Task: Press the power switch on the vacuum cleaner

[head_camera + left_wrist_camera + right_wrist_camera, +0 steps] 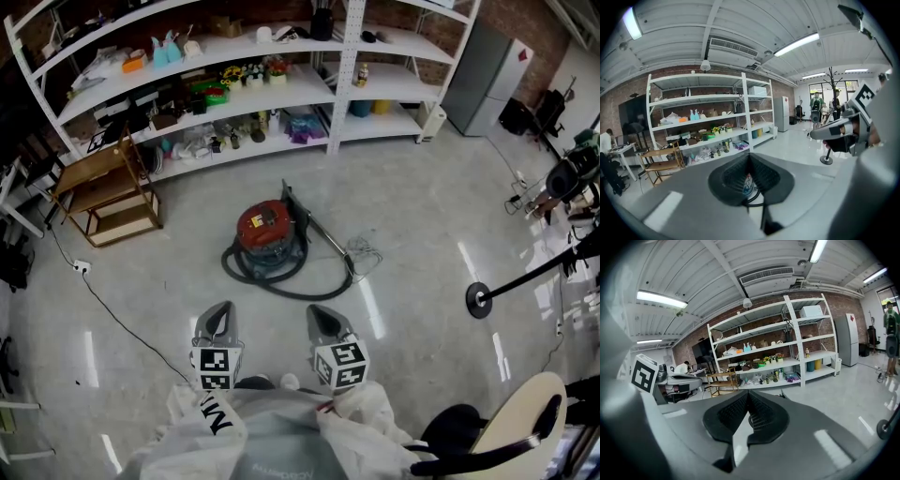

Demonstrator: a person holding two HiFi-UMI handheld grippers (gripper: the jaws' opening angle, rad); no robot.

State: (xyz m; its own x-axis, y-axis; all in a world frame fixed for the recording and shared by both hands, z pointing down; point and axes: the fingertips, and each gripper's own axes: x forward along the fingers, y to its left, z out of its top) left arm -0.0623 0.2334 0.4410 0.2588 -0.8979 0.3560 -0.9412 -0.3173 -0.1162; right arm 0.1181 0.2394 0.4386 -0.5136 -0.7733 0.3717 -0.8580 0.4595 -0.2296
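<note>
Down on the polished grey floor, well ahead of me, sits the vacuum cleaner, a squat canister with a red top and a darker blue-green body. Its black hose loops round the front of it, and a thin metal wand runs off toward my right, ending near a loose tangle of cord. From this height I cannot pick out the power switch on the red top.

My left gripper and my right gripper hang side by side close to my body, both pointing toward the canister and well apart from it. On each, the marker cube faces up. Both pairs of jaws are pressed together at the tips and pinch nothing. In the left gripper view, a sliver of the canister shows through the small gap below the closed tips. In the right gripper view, only bare floor shows there.

Behind the canister, long white shelving crowded with small items runs along a brick wall. A low wooden rack stands at its left end and a tall grey cabinet at its right. Off to my right, the round black base of a stand rests on the floor.
</note>
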